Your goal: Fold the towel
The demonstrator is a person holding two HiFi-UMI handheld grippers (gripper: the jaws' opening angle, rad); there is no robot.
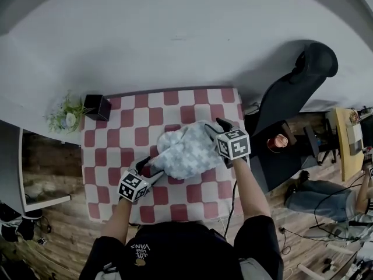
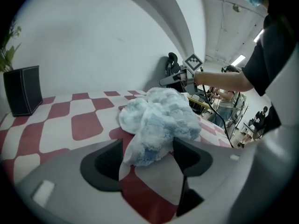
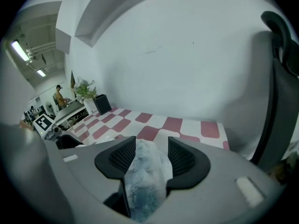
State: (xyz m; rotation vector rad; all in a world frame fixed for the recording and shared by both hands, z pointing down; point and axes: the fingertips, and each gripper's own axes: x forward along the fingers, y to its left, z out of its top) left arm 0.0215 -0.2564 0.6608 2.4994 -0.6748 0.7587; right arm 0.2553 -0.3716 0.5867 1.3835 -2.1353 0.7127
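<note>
A crumpled pale blue-and-white towel (image 1: 189, 150) lies in a heap on the red-and-white checked table (image 1: 116, 133). My left gripper (image 1: 145, 167) is at the heap's near left corner. In the left gripper view that gripper (image 2: 147, 160) stands open, with a lobe of the towel (image 2: 159, 120) lying loose between its jaws. My right gripper (image 1: 215, 124) is at the heap's far right side. In the right gripper view it (image 3: 152, 160) is open too; a fold of towel (image 3: 145, 176) hangs in the gap, apart from the right jaw.
A black box-shaped pot (image 1: 97, 107) with a green plant (image 1: 65, 116) stands at the table's far left corner. A black office chair (image 1: 291, 92) is close to the table's right edge. A white wall runs behind the table.
</note>
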